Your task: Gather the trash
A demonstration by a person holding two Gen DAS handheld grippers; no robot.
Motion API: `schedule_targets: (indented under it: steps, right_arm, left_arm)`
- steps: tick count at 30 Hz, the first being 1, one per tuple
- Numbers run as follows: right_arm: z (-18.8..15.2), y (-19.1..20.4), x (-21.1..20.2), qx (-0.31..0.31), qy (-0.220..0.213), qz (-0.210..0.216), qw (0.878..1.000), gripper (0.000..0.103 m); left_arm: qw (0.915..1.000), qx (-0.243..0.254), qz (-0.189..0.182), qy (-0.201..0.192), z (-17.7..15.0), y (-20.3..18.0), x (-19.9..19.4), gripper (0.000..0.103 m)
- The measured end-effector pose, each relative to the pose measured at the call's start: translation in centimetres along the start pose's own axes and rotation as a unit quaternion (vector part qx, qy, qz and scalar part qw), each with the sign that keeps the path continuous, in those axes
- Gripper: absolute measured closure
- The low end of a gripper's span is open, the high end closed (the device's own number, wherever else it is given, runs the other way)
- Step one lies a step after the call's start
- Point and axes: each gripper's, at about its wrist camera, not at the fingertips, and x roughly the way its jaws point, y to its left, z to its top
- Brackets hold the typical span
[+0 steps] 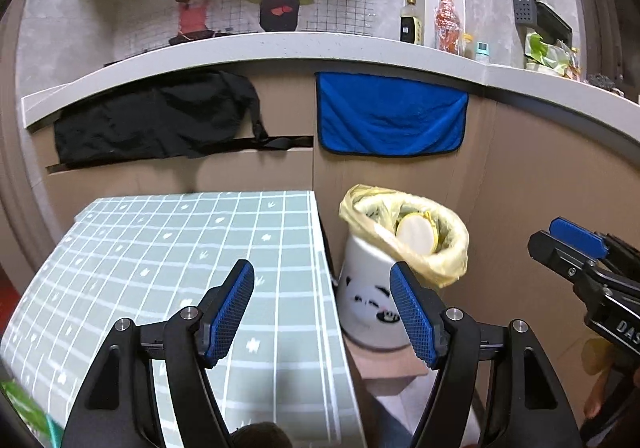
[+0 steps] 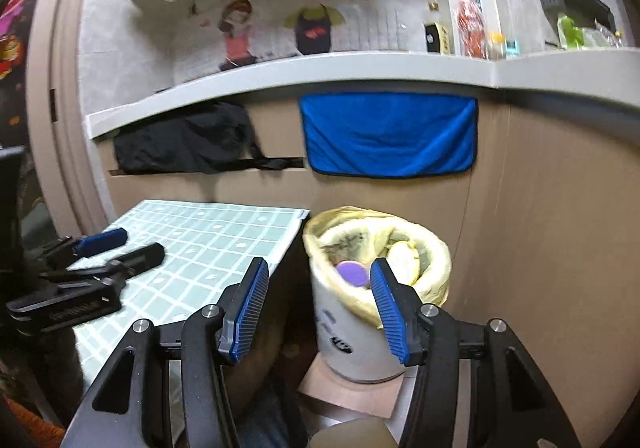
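A white trash bin (image 1: pixel 370 302) with a yellow bag liner (image 1: pixel 432 244) stands right of the table (image 1: pixel 168 248); it also shows in the right wrist view (image 2: pixel 352 332). Inside it lie a pale round lid (image 1: pixel 417 234) and a purple round piece (image 2: pixel 352 274). My left gripper (image 1: pixel 322 312) is open and empty, over the table's right edge. My right gripper (image 2: pixel 316 312) is open and empty, just in front of the bin. Each gripper shows in the other's view: the right one (image 1: pixel 576 252) and the left one (image 2: pixel 116 248).
A green checked cloth covers the table (image 2: pixel 208 244). A blue towel (image 1: pixel 390 116) and a black bag (image 1: pixel 160 120) hang on the cabinet under a counter (image 1: pixel 280 46) with bottles (image 1: pixel 448 22). The bin stands on a cardboard piece (image 2: pixel 352 394). A green wrapper (image 1: pixel 24 408) lies at the table's near left.
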Motion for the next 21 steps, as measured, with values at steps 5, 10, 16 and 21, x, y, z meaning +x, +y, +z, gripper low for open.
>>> schedule_targets:
  steps: [5,10,16,21]
  right_arm:
    - [-1.7,2.0,-1.9,0.004,0.006,0.009,1.0,0.053]
    - [-2.4,3.0,-2.6,0.008,0.012,0.013,1.0,0.053]
    - [-2.0,3.6,-3.3,0.006,0.001,0.009,1.0,0.053]
    - [-2.0,4.3,-3.3,-0.004,0.001,0.009,1.0,0.053]
  left_arm:
    - [0.9999,0.007,0.01,-0.01,-1.6,-0.4,-2.7,0.032]
    - [0.999,0.013,0.026,-0.033,-1.6,-0.5,-5.0,0.032]
    - [0.9979,-0.004,0.045,-0.047,-1.5,0.5,-6.7,0.032]
    - [0.9975,-0.01,0.049,-0.051,-1.5,1.0,-7.2,0.032]
